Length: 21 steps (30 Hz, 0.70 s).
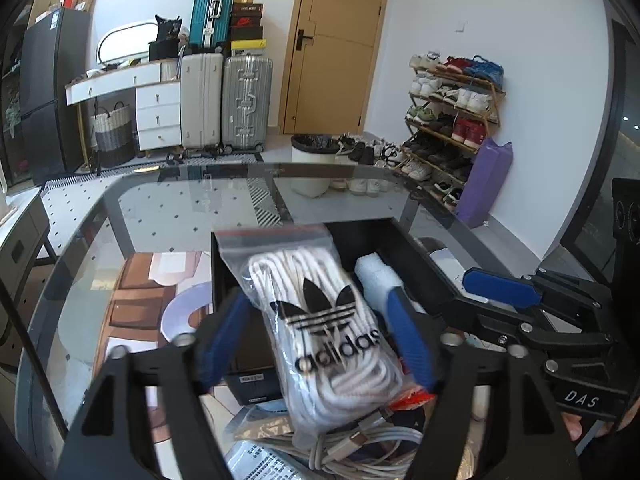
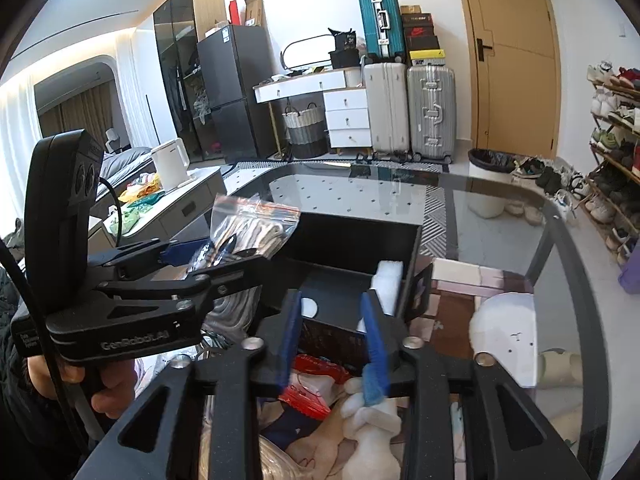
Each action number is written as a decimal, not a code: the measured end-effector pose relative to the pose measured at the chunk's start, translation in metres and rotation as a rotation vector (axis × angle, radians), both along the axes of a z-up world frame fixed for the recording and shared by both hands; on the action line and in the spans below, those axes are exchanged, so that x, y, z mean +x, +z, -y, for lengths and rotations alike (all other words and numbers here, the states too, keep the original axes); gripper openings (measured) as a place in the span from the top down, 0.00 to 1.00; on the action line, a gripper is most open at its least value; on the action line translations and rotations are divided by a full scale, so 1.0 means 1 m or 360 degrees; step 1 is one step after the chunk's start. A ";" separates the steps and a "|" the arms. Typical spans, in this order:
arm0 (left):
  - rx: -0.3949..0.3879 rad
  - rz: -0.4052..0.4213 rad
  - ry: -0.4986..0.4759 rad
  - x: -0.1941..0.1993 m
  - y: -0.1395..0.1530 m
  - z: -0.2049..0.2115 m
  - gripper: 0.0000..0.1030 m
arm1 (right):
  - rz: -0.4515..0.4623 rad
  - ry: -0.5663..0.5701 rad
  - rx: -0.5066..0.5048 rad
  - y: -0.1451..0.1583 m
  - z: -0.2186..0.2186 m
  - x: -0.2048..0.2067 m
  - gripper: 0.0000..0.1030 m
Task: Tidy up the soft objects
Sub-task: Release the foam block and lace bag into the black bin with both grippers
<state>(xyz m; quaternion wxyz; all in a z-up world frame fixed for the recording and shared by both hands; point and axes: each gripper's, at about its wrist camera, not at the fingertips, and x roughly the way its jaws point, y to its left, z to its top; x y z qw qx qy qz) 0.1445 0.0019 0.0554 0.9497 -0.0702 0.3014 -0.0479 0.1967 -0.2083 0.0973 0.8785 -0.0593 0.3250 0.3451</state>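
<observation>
Left claw (image 1: 316, 340) open—around bagged socks (image 1: 320, 320) | right claw (image 2: 334, 340) ajar—empty | glass table (image 1: 180, 200)

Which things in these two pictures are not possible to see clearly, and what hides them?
- Left wrist view: the floor of the black open box is covered by the clear zip bag of white adidas socks.
- Left wrist view: the white cable bundle is cut off by the bottom edge.
- Right wrist view: the white plush toy is partly behind the right claw, so its shape is unclear.
</observation>
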 end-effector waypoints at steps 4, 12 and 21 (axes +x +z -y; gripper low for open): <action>0.0030 0.0069 0.0018 -0.014 0.009 -0.003 0.00 | 0.0019 -0.0054 0.0033 0.003 0.012 -0.005 0.35; 0.0059 0.0085 0.0055 -0.031 0.015 -0.016 0.00 | 0.0022 -0.0123 0.0067 0.004 0.032 -0.016 0.02; 0.0066 0.0071 0.0095 -0.059 0.004 -0.033 0.00 | 0.0016 -0.0111 0.0022 -0.002 0.043 -0.030 0.01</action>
